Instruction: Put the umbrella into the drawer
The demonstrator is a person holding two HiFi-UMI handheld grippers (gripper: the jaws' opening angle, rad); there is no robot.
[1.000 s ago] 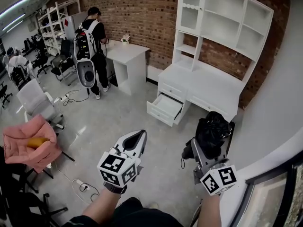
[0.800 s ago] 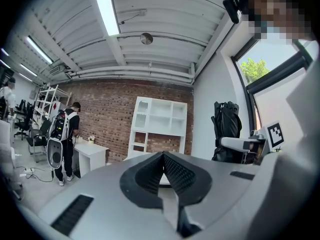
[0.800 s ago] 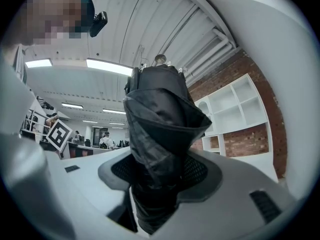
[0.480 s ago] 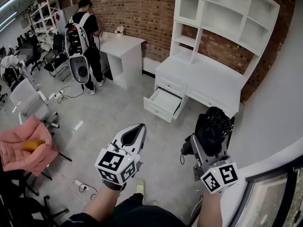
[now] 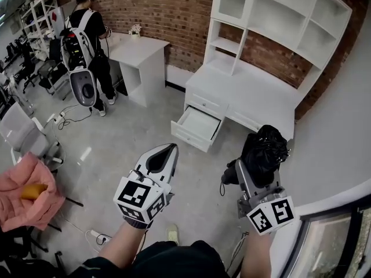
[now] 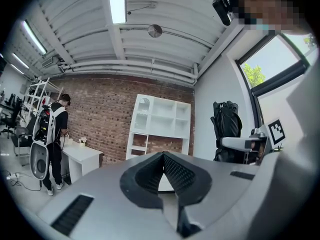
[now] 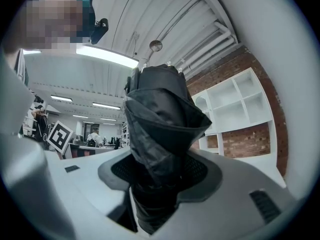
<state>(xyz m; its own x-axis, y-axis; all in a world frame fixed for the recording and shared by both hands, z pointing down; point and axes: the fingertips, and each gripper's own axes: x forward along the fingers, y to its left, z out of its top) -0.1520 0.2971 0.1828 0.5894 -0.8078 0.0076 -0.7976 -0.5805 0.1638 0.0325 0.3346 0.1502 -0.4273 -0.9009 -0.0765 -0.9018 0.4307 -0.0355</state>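
Note:
A folded black umbrella (image 5: 264,154) stands up out of my right gripper (image 5: 250,175), which is shut on it; in the right gripper view the umbrella (image 7: 160,134) fills the space between the jaws. My left gripper (image 5: 161,160) is shut and holds nothing, its jaws meeting in the left gripper view (image 6: 163,171). Both grippers hover above the floor, near me. The open white drawer (image 5: 196,128) sticks out of the white desk-and-shelf unit (image 5: 261,51) ahead, beyond both grippers and between them.
A person with a backpack (image 5: 84,45) stands at a small white desk (image 5: 139,62) at the back left. Office chairs (image 5: 23,135) and a pink cloth (image 5: 26,193) are on the left. Cables and a power strip (image 5: 95,235) lie on the floor. A white wall runs along the right.
The view has advanced toward the shelf unit, which sits lower and nearer in frame. Both grippers keep their pose, the umbrella still held in the right one.

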